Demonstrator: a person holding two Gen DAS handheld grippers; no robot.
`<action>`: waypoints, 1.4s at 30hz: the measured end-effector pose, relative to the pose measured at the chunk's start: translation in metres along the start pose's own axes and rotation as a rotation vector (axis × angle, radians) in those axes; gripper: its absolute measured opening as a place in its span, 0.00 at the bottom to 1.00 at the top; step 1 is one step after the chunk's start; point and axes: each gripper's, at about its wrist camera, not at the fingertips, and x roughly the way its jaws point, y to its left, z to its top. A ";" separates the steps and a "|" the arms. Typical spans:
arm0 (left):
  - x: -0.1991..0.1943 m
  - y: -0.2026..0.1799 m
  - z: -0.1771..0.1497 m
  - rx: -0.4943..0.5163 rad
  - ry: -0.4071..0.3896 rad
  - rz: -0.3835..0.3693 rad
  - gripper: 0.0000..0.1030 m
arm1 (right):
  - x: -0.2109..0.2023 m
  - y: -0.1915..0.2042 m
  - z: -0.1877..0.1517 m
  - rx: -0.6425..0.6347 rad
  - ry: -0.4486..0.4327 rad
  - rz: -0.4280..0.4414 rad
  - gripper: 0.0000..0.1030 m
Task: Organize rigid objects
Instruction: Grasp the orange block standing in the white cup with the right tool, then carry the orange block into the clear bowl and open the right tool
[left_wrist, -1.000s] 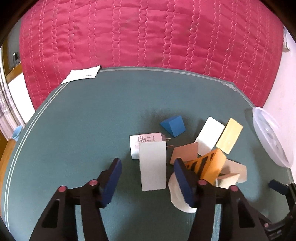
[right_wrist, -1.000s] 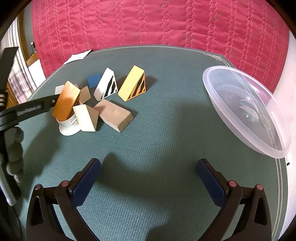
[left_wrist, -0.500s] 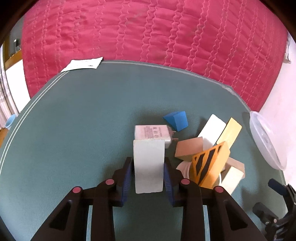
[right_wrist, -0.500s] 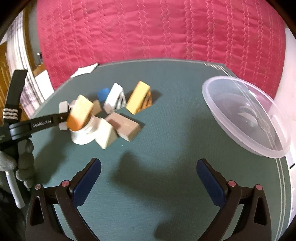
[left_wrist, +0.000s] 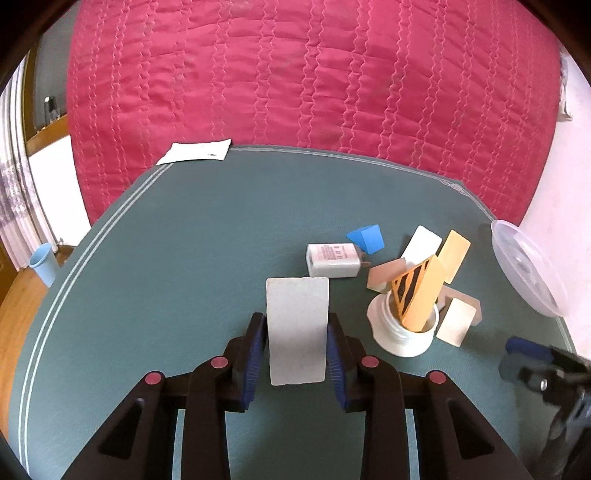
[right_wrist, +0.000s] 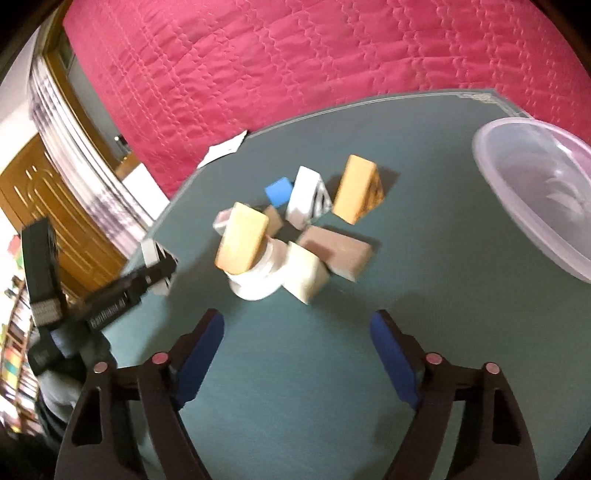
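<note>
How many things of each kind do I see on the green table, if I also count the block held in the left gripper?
Blocks: 8 (white held, blue, white striped, yellow, small brown, orange, cream, large brown)
Charger: 1
White jar: 1
Clear bowl: 1
Paper: 1
Total: 12

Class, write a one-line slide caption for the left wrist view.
Left gripper clamps a white block over the green table, beside a white cup holding an orange striped wedge.
</note>
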 end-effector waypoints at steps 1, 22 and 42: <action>-0.003 0.000 -0.002 0.003 -0.008 0.008 0.33 | 0.003 0.004 0.004 0.001 -0.002 0.007 0.79; 0.002 0.007 -0.016 0.022 -0.001 0.011 0.33 | 0.067 0.053 0.047 -0.067 -0.025 -0.060 0.37; 0.002 0.007 -0.018 0.016 0.006 0.028 0.33 | -0.008 0.014 0.056 0.040 -0.174 0.014 0.33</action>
